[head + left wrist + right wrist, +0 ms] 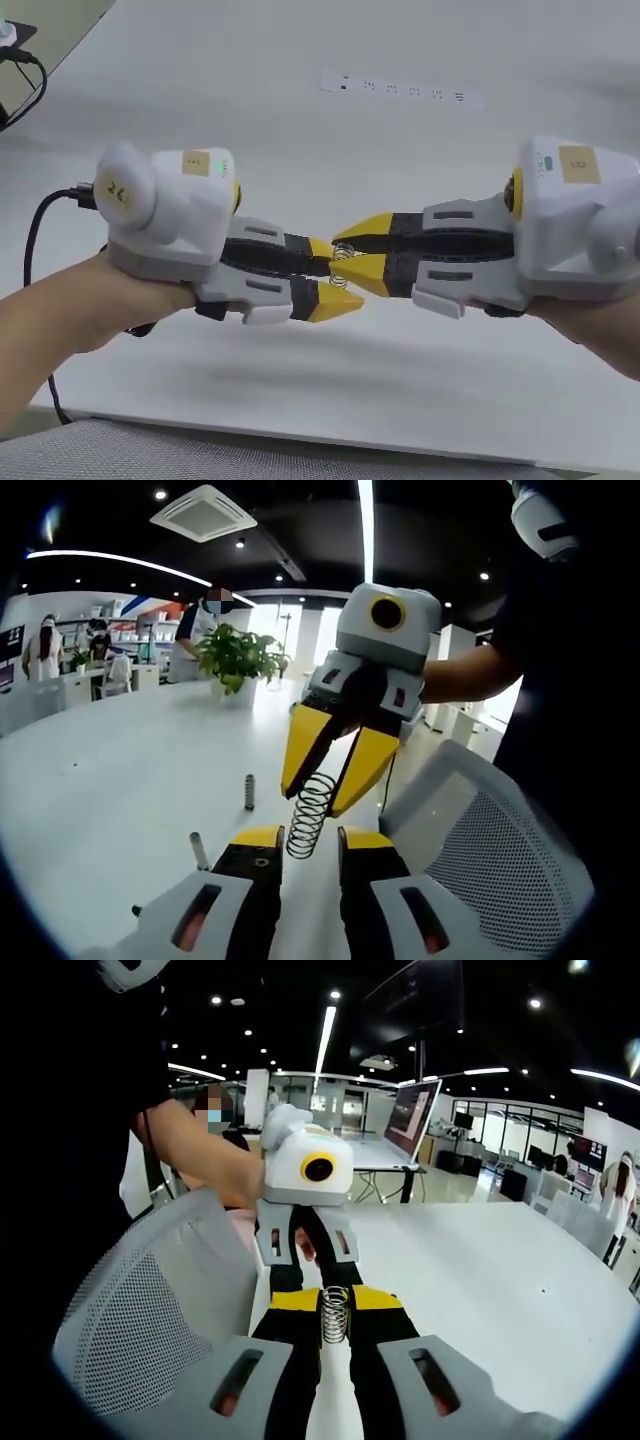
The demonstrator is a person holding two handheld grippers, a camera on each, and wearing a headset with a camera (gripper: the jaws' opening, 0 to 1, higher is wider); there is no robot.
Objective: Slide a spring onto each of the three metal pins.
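My two grippers meet tip to tip above the white table (300, 150), near its front edge. The right gripper (338, 253) is shut on a small steel spring (340, 281). In the left gripper view the spring (310, 815) hangs from the right gripper (318, 798) down into the gap of my open left gripper (312, 838). The right gripper view shows the spring (335, 1313) lying along the right gripper (335, 1300), between its jaws. On the table stand an upright pin wearing a spring (249, 791) and a bare metal pin (200, 850).
A white power strip (400, 90) lies at the far side of the table. A black cable (40, 230) runs from the left gripper. A grey mesh chair (480, 850) is close to the table edge. A potted plant (235, 655) and people stand far behind.
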